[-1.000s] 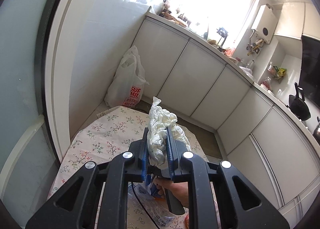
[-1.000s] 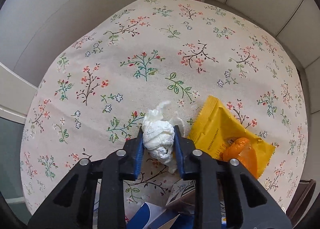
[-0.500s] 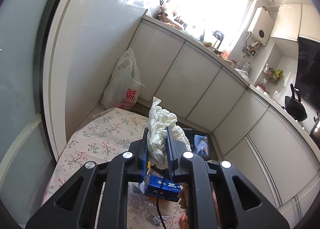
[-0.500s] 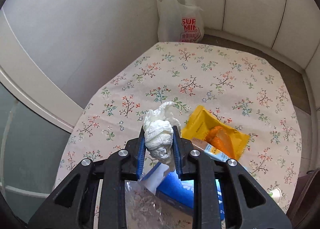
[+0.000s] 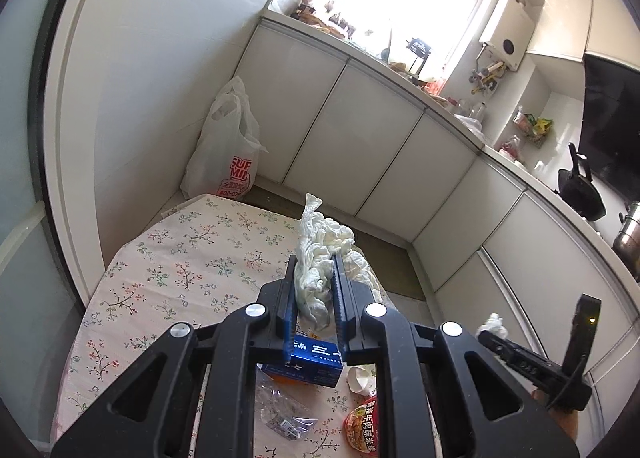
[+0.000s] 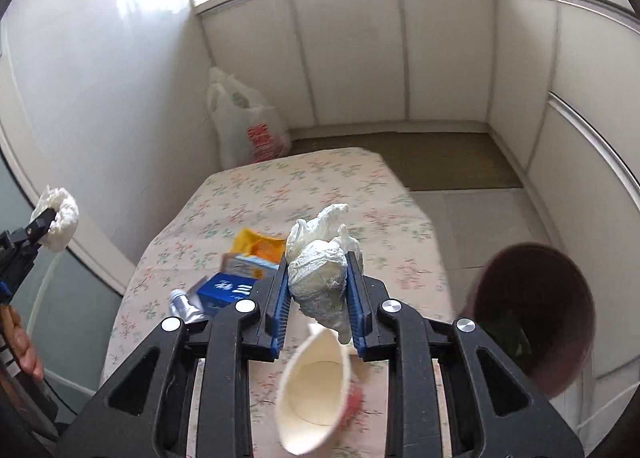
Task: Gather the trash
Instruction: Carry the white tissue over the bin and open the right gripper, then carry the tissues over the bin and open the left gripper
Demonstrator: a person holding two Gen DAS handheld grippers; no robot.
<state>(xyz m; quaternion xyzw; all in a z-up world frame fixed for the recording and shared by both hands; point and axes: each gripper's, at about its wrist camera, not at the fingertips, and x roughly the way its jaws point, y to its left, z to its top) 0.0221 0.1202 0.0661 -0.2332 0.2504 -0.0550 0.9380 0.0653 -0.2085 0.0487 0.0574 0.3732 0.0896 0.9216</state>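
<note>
Two paper wads are held. Left view: the left hand-held gripper (image 5: pixel 313 290) pinches a crumpled tissue (image 5: pixel 320 254) above the worktop (image 5: pixel 168 258). Right view: the right hand-held gripper (image 6: pixel 318 290) squeezes a tissue ball (image 6: pixel 320 274); the brown bin (image 6: pixel 532 318) sits just to its right, nearer this hand.

Each gripper, left gripper (image 5: pixel 314 300) and right gripper (image 6: pixel 319 298), has black triangular cut-out arms, silver round screws behind them, and blue ribbed pads (image 6: pixel 280 312) inside.
</note>
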